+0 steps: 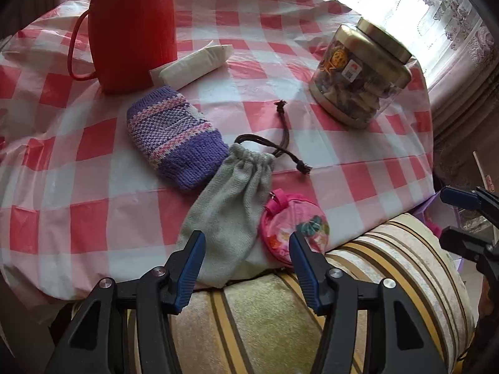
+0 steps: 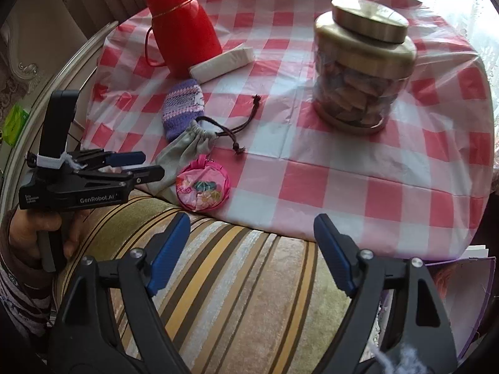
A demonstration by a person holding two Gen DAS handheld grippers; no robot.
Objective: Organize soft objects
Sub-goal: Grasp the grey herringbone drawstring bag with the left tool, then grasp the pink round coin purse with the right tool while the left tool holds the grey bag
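A grey drawstring pouch [image 1: 232, 205] lies on the checked table with its brown cord [image 1: 282, 143] spread out. A purple knitted pouch [image 1: 176, 137] lies beside it to the left, and a round pink zip purse [image 1: 294, 229] lies to its right at the table's edge. My left gripper [image 1: 248, 243] is open, hovering just short of the grey pouch's bottom end. In the right wrist view the same grey pouch [image 2: 184, 152], purple pouch [image 2: 182, 109] and pink purse [image 2: 202, 187] show. My right gripper [image 2: 252, 227] is open and empty over the striped cushion, short of the table.
A red thermos jug [image 1: 132, 28], a white tissue pack [image 1: 193, 65] and a gold-lidded jar [image 1: 358, 71] stand farther back on the red-and-white checked tablecloth [image 1: 358, 180]. A striped cushion [image 2: 234, 280] lies below the table's near edge. Curtains hang behind.
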